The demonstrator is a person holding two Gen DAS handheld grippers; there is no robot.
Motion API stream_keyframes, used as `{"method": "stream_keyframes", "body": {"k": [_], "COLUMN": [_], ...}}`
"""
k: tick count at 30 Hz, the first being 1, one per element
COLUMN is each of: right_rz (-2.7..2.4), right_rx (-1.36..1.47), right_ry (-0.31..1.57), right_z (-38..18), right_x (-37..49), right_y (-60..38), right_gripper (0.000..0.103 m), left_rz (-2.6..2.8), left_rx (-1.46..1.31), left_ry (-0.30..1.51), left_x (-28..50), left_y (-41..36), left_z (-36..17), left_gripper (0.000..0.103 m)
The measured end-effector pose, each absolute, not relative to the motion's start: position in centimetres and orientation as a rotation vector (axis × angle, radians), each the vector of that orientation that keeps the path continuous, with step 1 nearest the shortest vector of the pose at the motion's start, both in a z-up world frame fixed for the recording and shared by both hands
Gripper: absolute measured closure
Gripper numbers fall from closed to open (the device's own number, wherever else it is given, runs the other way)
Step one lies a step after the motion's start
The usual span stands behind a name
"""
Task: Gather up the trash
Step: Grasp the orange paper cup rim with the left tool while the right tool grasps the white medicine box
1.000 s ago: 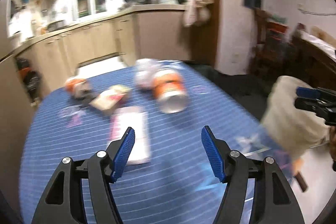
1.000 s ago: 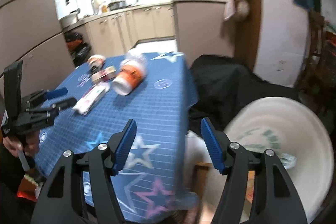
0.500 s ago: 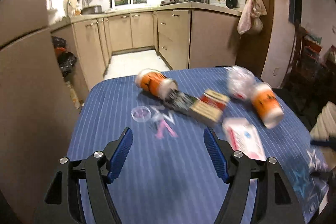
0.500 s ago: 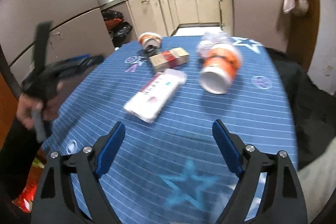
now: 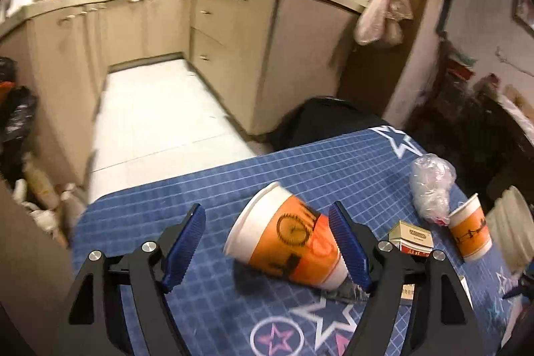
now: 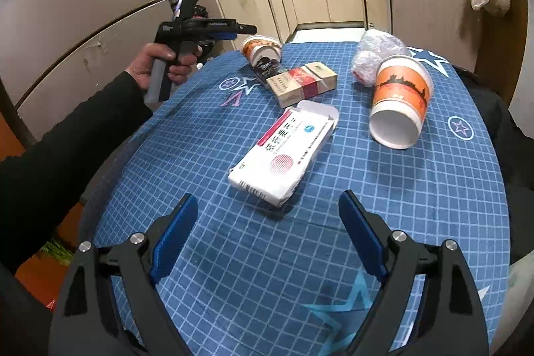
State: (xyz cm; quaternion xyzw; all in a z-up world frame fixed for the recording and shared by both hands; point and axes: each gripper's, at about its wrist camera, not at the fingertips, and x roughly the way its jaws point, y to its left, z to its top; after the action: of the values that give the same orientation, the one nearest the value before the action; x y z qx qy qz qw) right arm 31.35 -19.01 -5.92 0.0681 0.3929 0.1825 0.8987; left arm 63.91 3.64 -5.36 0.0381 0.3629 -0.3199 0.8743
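We hold both grippers over a table point(image 6: 434, 222) covered in a blue grid-and-star cloth. Nearest in the right wrist view, our right gripper point(image 6: 267, 236) hangs over the near edge with its blue-padded fingers spread wide and nothing between them. Just beyond it lies a flat white box point(image 6: 283, 152) with red print, one end flap open, roughly mid-table. To its right an orange and white paper cup point(image 6: 398, 99) lies on its side, mouth toward us, and a crumpled clear plastic bag point(image 6: 373, 54) touches its far end near the far right corner. Left of that sits a red and tan carton point(image 6: 302, 82), and past it a dark wrapper point(image 6: 265, 67) lies against a second tipped orange cup point(image 6: 260, 47) at the far edge. Our left hand point(image 6: 160, 65) grips the left gripper above the left edge. In the left wrist view, the left gripper point(image 5: 267, 242) has its fingers wide apart, and that second cup point(image 5: 290, 242) lies on the cloth between them, its base close beside the right pad; whether they touch we cannot tell. Further right we see the carton point(image 5: 412, 237), the bag point(image 5: 430, 186) and the other cup point(image 5: 470, 232), with a pale ridged container point(image 5: 510, 226) beyond the table edge.
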Motion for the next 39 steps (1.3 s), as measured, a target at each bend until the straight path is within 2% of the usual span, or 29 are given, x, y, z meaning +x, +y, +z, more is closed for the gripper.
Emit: {"method": "stream_keyframes", "body": {"k": [6, 7, 8, 11, 14, 16, 17, 19, 26, 29, 30, 31, 32, 33, 34, 38, 39], "right_rz": [0.386, 0.385, 0.377, 0.341, 0.295, 0.277, 0.254, 0.229, 0.197, 0.162, 0.149, 0.142, 0.138, 0.127, 0.119, 0.051, -0.003], "right_rx": [0.15, 0.151, 0.15, 0.134, 0.088, 0.066, 0.043, 0.028, 0.0, 0.021, 0.033, 0.045, 0.052, 0.06, 0.07, 0.156, 0.188], "right_ry": [0.797, 0.796, 0.792, 0.783, 0.77, 0.768, 0.77, 0.771, 0.747, 0.756, 0.758, 0.764, 0.769, 0.778, 0.78, 0.806, 0.824], "right_z": [-6.0, -6.1, -6.2, -6.2, -6.2, -6.2, -6.3, -6.5, -6.5, -6.6, -6.7, -6.8, -6.9, -7.0, -7.0, -7.3, -7.9], "right_x": [32.4, 32.7, 33.0, 34.0, 34.9, 35.2, 35.3, 35.4, 34.3, 34.3, 34.4, 34.6, 34.8, 35.0, 35.0, 36.2, 36.8], "right_y": [-19.6, -19.6, -19.7, -19.6, -18.9, -18.2, -17.8, -17.1, -16.2, -16.8, -17.0, -17.0, -16.9, -16.7, -16.4, -15.7, -15.4], "right_gripper": [0.02, 0.02, 0.02, 0.027, 0.028, 0.028, 0.028, 0.027, 0.017, 0.016, 0.015, 0.012, 0.011, 0.011, 0.011, 0.011, 0.011], "left_rz": [-0.813, -0.837, -0.847, -0.853, -0.894, -0.917, -0.918, -0.913, -0.901, -0.862, -0.847, -0.844, -0.839, -0.82, -0.803, -0.774, -0.769], "left_rx": [0.137, 0.15, 0.161, 0.155, 0.153, 0.148, 0.144, 0.179, 0.185, 0.158, 0.159, 0.16, 0.161, 0.168, 0.17, 0.139, 0.13], "left_ry": [0.822, 0.816, 0.813, 0.805, 0.775, 0.745, 0.742, 0.721, 0.679, 0.669, 0.656, 0.648, 0.639, 0.636, 0.635, 0.684, 0.709], "left_x": [64.6, 64.3, 63.9, 62.7, 60.3, 58.3, 57.3, 55.1, 51.3, 51.4, 51.2, 51.2, 51.1, 51.2, 51.4, 52.2, 52.4], "left_y": [2.3, 2.2, 2.1, 2.4, 2.8, 3.5, 3.9, 4.4, 6.8, 7.6, 7.4, 7.3, 7.1, 6.9, 6.8, 6.3, 6.2], "left_z": [-6.8, -6.9, -7.0, -7.0, -6.8, -6.5, -6.4, -6.5, -6.1, -5.8, -5.8, -5.7, -5.8, -6.0, -6.2, -7.5, -7.9], "left_gripper": [0.028, 0.038, 0.042, 0.044, 0.053, 0.079, 0.083, 0.097, 0.096, 0.089, 0.081, 0.067, 0.056, 0.037, 0.034, 0.037, 0.047]}}
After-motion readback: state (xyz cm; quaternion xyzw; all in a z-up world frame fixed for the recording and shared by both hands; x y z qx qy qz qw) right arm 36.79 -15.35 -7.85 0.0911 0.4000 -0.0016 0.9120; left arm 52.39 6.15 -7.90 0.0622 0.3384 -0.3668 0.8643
